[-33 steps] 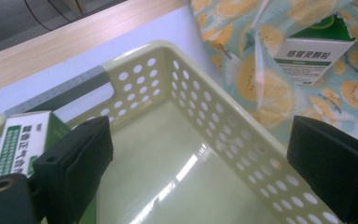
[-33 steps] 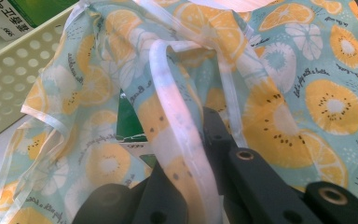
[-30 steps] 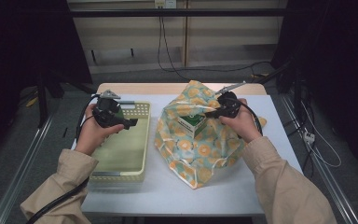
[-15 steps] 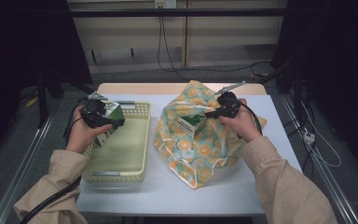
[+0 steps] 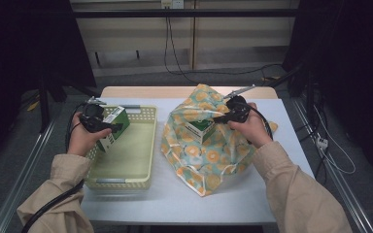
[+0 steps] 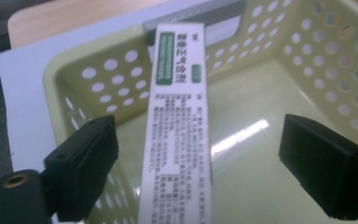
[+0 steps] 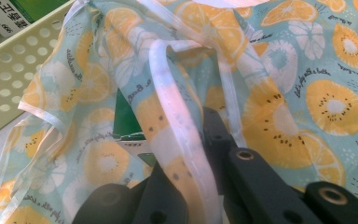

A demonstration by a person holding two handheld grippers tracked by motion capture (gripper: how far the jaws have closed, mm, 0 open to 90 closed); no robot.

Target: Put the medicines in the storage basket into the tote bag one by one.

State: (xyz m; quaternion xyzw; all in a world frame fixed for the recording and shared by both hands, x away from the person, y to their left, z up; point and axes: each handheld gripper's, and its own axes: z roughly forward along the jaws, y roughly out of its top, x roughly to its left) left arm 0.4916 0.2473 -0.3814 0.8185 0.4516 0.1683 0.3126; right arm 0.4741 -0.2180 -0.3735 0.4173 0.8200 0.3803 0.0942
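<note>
The left gripper [image 5: 108,127] hangs over the near-left corner of the basket [image 5: 143,145], and the green-and-white box [image 5: 110,127] stands between its jaws; in the left gripper view those jaws sit wide apart, clear of the box [image 6: 179,126] on both sides, so the box looks released or about to be. Judging from that, the step is setting the box down inside the basket: best to lower it flat to the floor, clear of the perforated wall, then draw straight back. Right of the basket, the right gripper [image 5: 219,118] is clamped on the fruit-print bag [image 5: 209,150], its jaws pinching the bag's white handle [image 7: 177,121]. The high view shows a second box [image 5: 197,130] in the bag's mouth; the right gripper view gives just a green sliver of it
</note>
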